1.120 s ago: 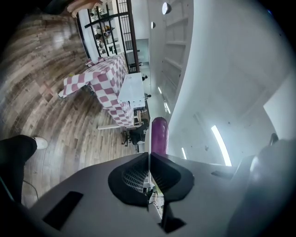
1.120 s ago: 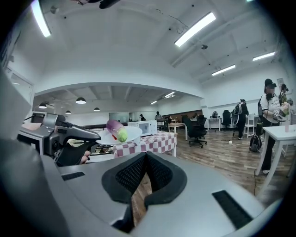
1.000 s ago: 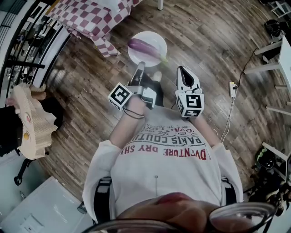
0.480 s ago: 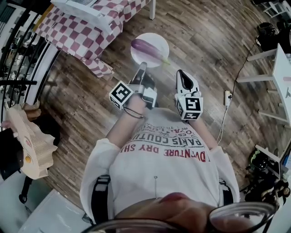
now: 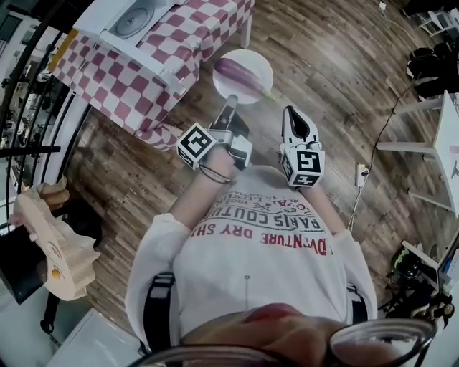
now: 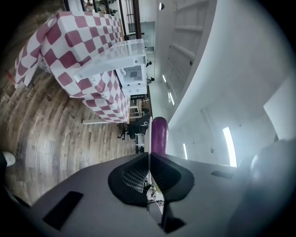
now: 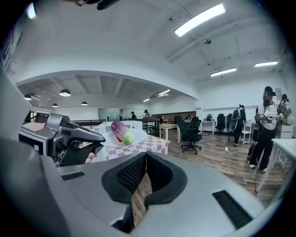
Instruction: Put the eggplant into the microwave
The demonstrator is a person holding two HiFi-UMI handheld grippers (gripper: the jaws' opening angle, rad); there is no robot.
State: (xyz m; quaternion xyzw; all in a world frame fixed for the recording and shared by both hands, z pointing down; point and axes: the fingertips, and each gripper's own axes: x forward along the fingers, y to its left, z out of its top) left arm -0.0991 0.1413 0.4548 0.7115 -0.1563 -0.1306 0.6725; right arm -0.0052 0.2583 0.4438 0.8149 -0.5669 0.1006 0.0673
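Note:
A purple eggplant (image 5: 240,74) with a green stem end lies on a round white plate (image 5: 259,63). My left gripper (image 5: 231,102) is shut on the plate's near rim and holds it level above the wooden floor. In the left gripper view the plate (image 6: 148,139) shows edge-on between the jaws, with the eggplant (image 6: 159,135) beyond. My right gripper (image 5: 292,115) is shut and empty, beside the plate; its own view shows the eggplant (image 7: 120,131), the plate (image 7: 138,137) and the left gripper (image 7: 102,138). The white microwave (image 5: 136,21) stands on a checkered table (image 5: 193,43) at the upper left.
The red-and-white cloth hangs over the table's edge (image 5: 150,118) close to my left. A power strip with its cable (image 5: 361,174) lies on the floor at the right. People (image 7: 266,125) and office chairs (image 7: 190,134) are farther off. White desks (image 5: 445,143) stand at the right.
The checkered table and the microwave have come further into view and closer, at the upper left. Both grippers have travelled along with the plate and eggplant, keeping their grip and spacing.

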